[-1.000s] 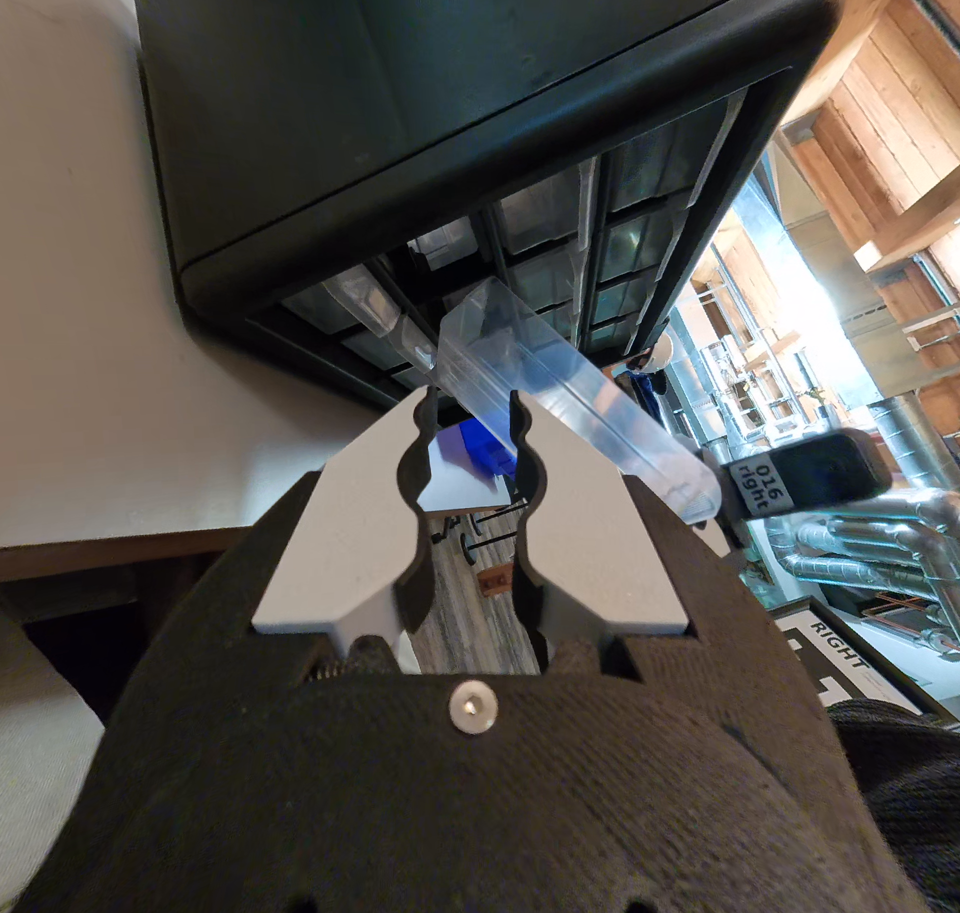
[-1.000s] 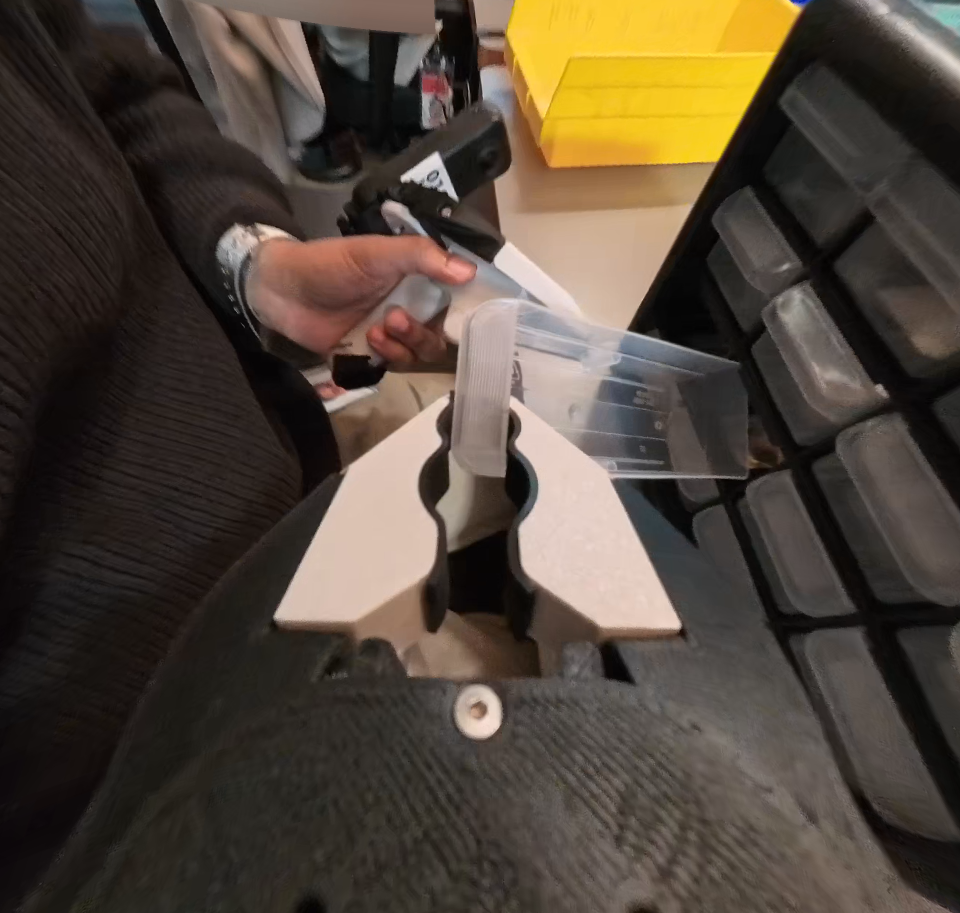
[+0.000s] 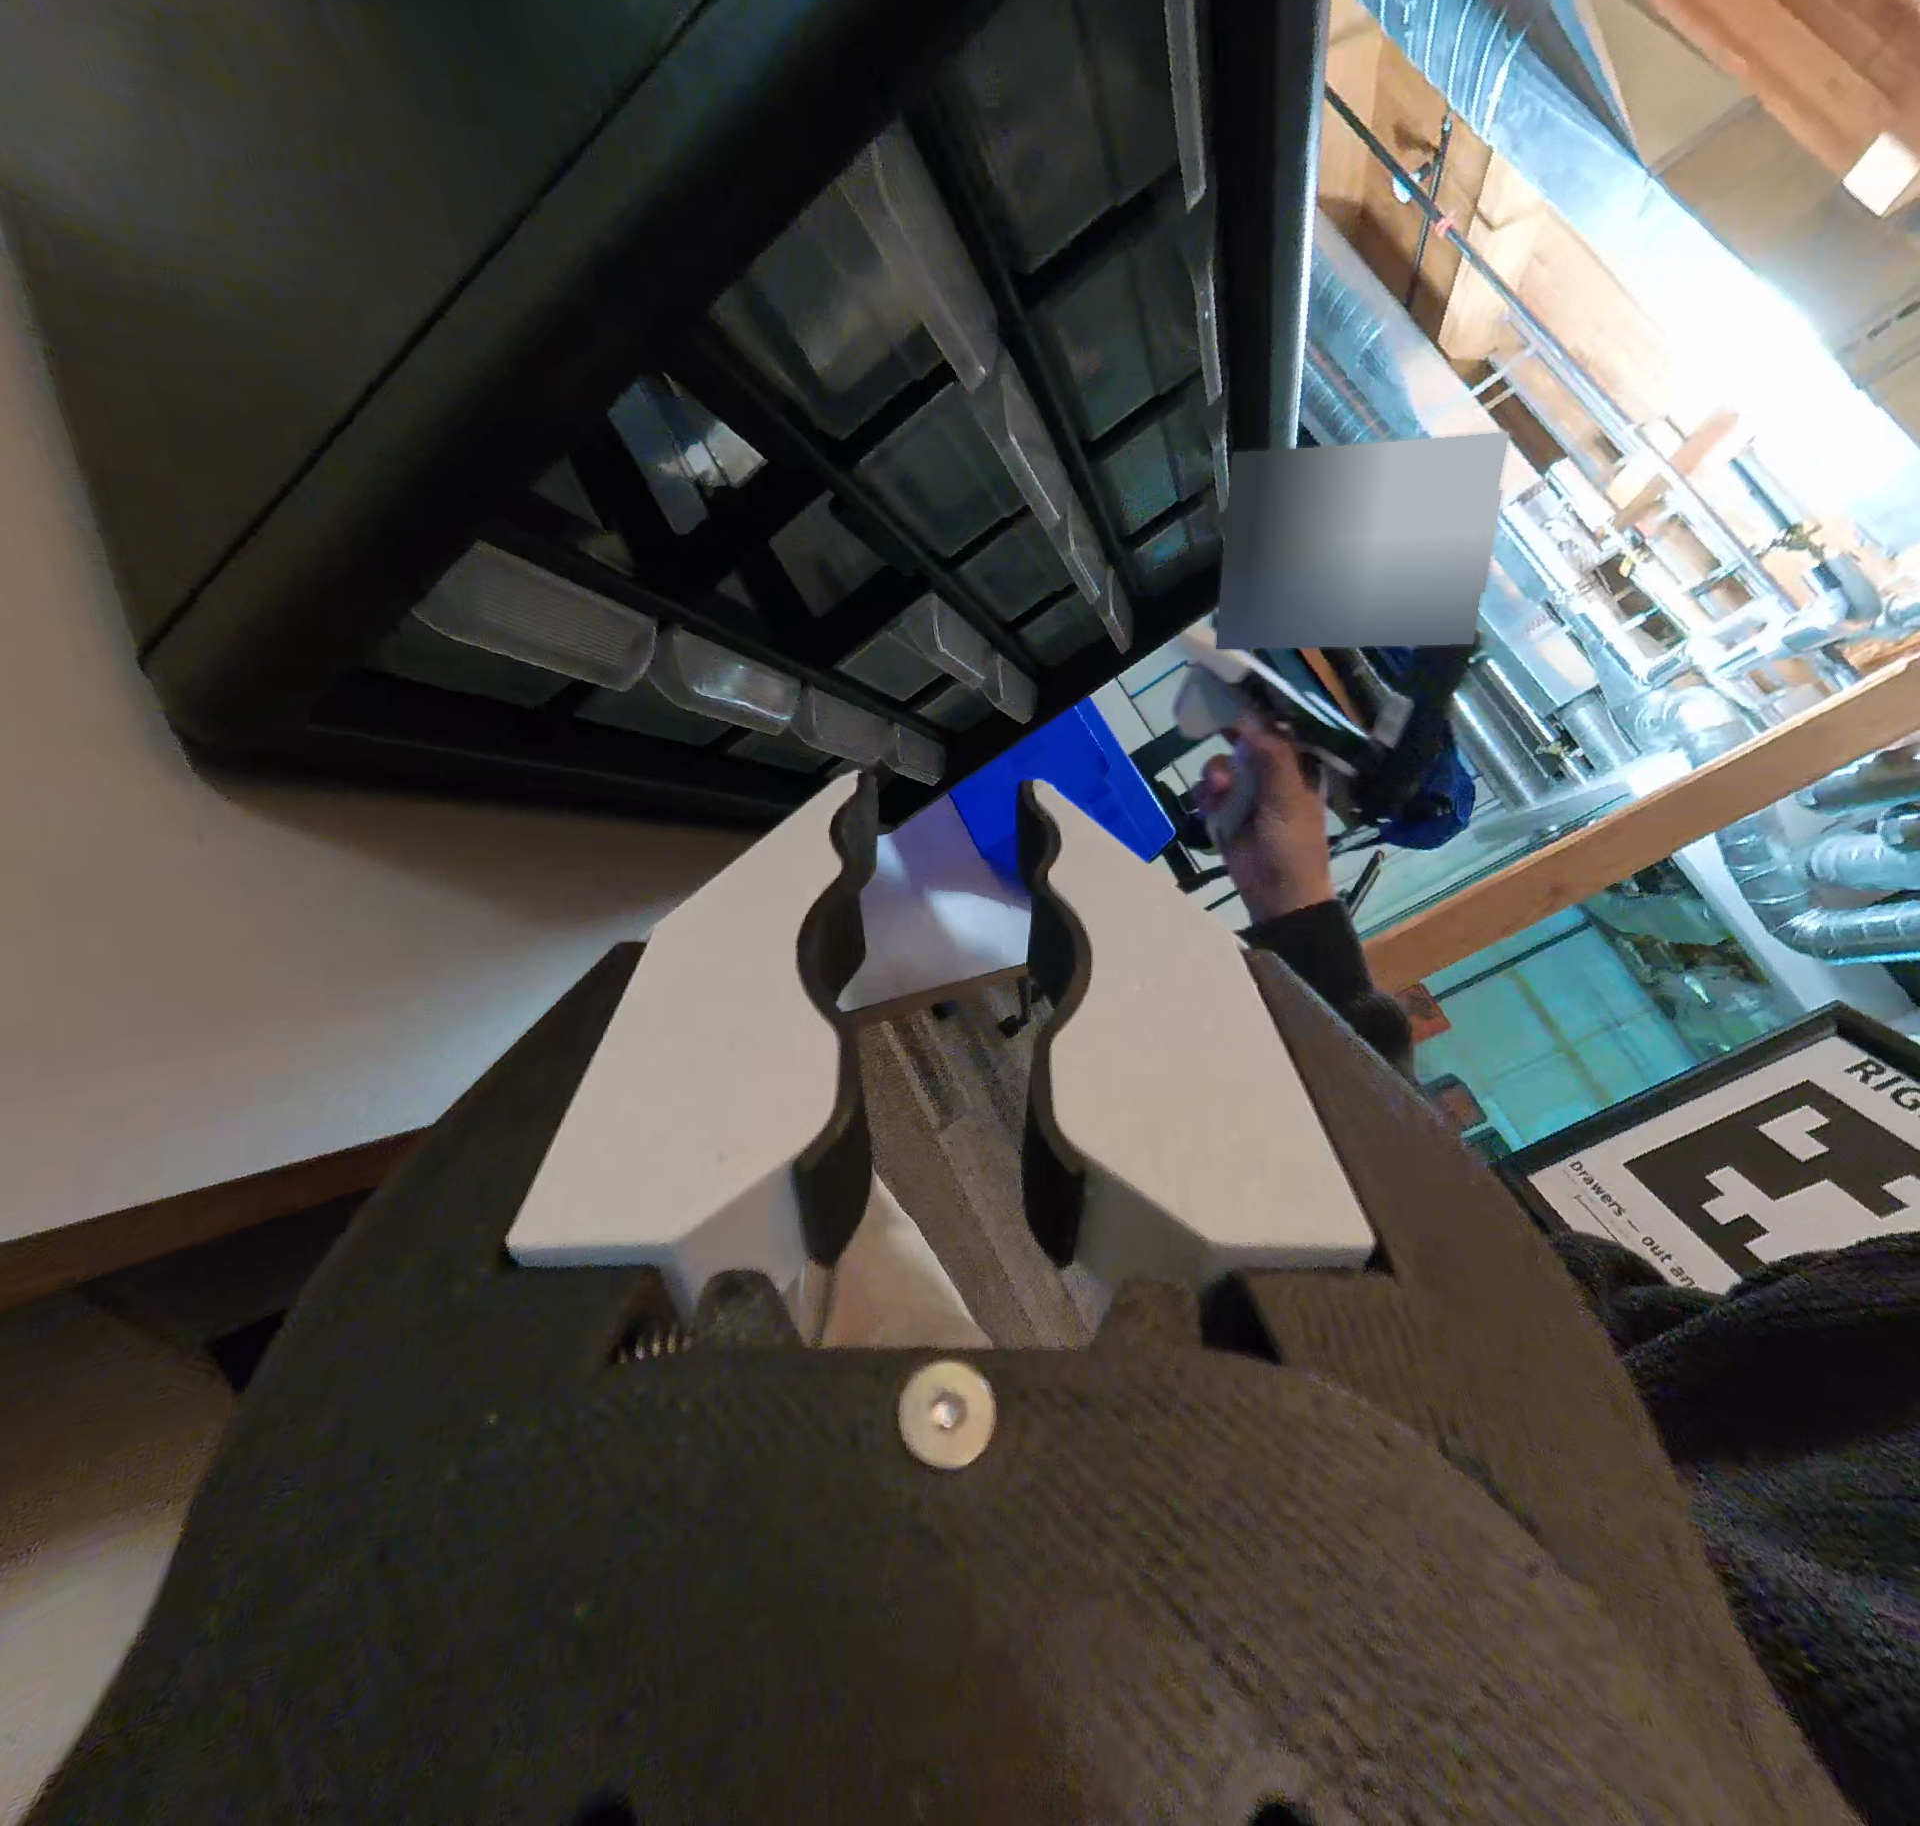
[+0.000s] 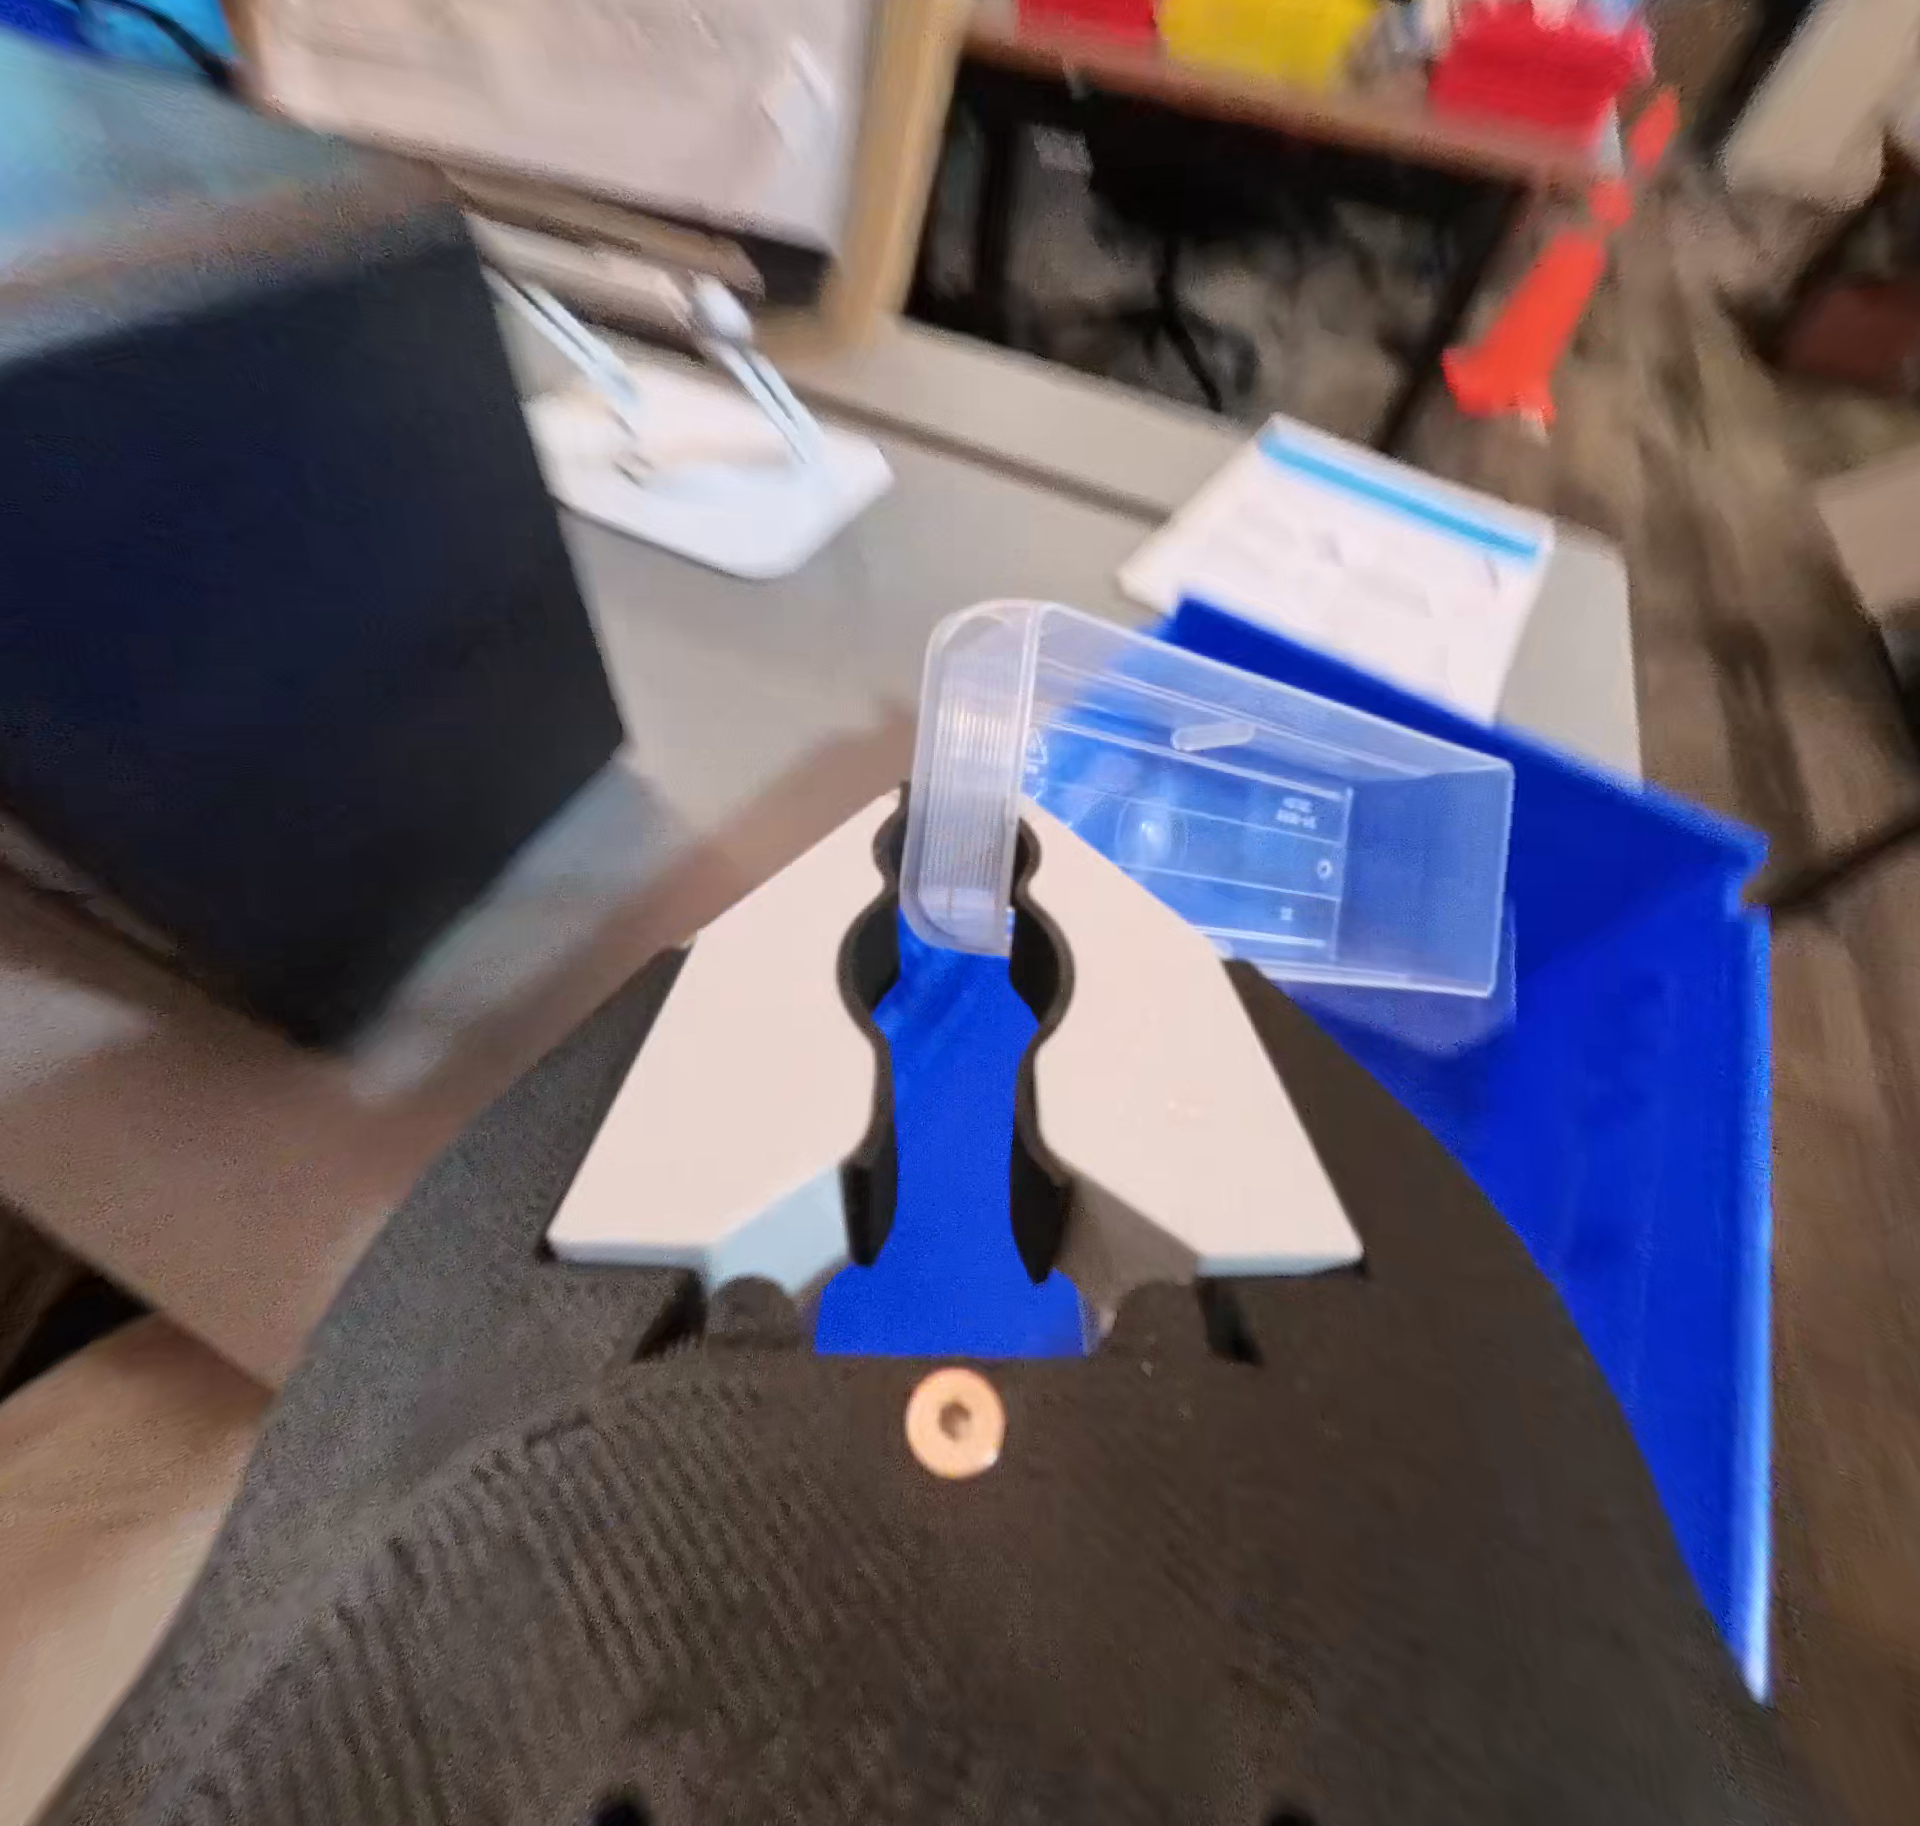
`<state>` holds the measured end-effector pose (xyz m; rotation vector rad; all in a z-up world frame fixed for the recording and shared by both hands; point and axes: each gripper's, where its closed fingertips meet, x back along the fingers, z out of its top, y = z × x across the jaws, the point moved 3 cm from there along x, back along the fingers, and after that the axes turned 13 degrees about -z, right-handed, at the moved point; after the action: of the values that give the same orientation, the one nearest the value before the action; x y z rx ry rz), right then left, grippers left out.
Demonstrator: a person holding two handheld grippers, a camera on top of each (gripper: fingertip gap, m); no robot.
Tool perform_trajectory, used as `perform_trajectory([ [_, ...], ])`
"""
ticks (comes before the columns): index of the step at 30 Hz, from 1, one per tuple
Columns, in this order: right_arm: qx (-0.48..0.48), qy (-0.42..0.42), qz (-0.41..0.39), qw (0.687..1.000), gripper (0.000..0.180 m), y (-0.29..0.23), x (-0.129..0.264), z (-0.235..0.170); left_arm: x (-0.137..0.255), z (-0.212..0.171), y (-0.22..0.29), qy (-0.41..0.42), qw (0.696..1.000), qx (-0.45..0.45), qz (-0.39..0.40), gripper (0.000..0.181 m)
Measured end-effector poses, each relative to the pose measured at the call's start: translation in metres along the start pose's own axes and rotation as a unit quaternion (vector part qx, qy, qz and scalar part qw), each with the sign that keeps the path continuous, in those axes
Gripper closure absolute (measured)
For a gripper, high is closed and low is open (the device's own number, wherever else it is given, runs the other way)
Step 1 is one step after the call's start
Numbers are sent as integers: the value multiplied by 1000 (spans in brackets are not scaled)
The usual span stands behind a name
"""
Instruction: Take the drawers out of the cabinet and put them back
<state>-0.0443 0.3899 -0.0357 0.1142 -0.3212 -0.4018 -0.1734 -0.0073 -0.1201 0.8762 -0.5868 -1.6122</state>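
The black cabinet with several small clear drawers stands on the white table, seen from below in the left wrist view. My left gripper is open and empty, just in front of the cabinet's lower corner. My right gripper is shut on the front handle of a clear drawer, held tilted above a blue bin. The cabinet shows in the right wrist view as a blurred black block at the left. Some cabinet slots look empty.
A blue bin shows beyond the cabinet in the left wrist view, with another person's hand behind it. A white stand and papers lie on the grey table. A marker board stands at the right.
My right gripper has carried the clear drawer away from the cabinet front to above the blue bin. My left gripper has opened wider and swung closer under the cabinet front.
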Motion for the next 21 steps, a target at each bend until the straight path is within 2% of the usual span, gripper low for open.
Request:
perform_trajectory([
  [4, -15, -164, -56, 985, 166, 26, -49, -67, -3, -5, 0, -8, 1000, 3, -1, 157],
  [7, -1, -254, -83, 964, 166, 41, -77, -99, -5, -9, -1, -15, 1000, 6, -3, 157],
  [13, 5, -303, -101, 948, 163, 42, -118, -105, -9, -16, -4, -33, 999, 15, -2, 156],
  [18, 35, -365, -94, 926, 164, 31, -118, -119, -10, -19, -9, -35, 999, 41, -1, 155],
  [21, 24, -354, -82, 931, 163, 28, -118, -118, -10, -20, -10, -37, 998, 44, -2, 155],
])
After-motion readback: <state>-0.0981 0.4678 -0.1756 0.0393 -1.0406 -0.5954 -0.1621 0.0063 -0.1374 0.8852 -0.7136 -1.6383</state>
